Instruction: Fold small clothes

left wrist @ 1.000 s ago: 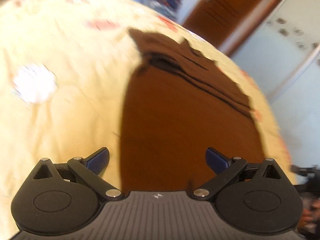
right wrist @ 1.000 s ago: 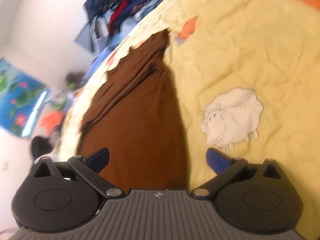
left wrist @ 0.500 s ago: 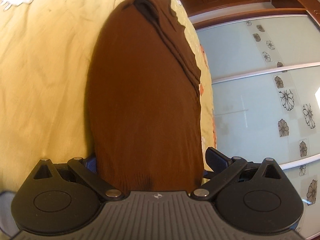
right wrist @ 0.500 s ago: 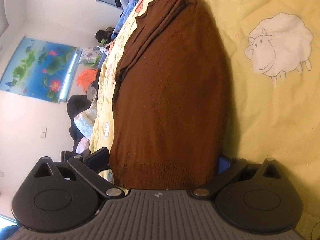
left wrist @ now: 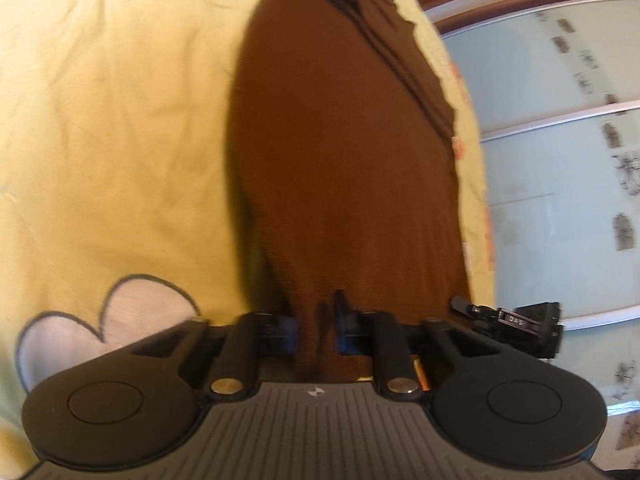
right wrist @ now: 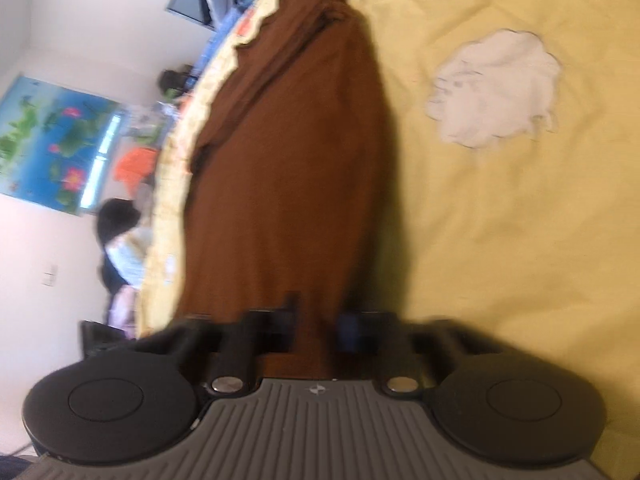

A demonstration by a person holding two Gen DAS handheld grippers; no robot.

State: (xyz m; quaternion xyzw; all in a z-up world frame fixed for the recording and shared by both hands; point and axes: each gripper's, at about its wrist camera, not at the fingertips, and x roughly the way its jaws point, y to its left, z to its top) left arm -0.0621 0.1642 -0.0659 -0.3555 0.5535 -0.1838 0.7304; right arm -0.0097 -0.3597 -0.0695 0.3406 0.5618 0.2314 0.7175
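A brown knit garment lies stretched out on a yellow bedspread, its far end bunched in folds. My left gripper is shut on the garment's near hem, the cloth pinched between the blue pads. The garment also shows in the right wrist view. My right gripper is shut on the same near hem at another spot. The other gripper's tip shows at the right of the left wrist view.
The bedspread carries a white sheep patch and a white heart patch. A mirrored wardrobe door stands past the bed's right edge. Piled clothes and a pond poster are off the bed's left side.
Both grippers went from open around the hem to shut on it. The views have shifted and blurred, and the hem now rises a little from the bedspread.
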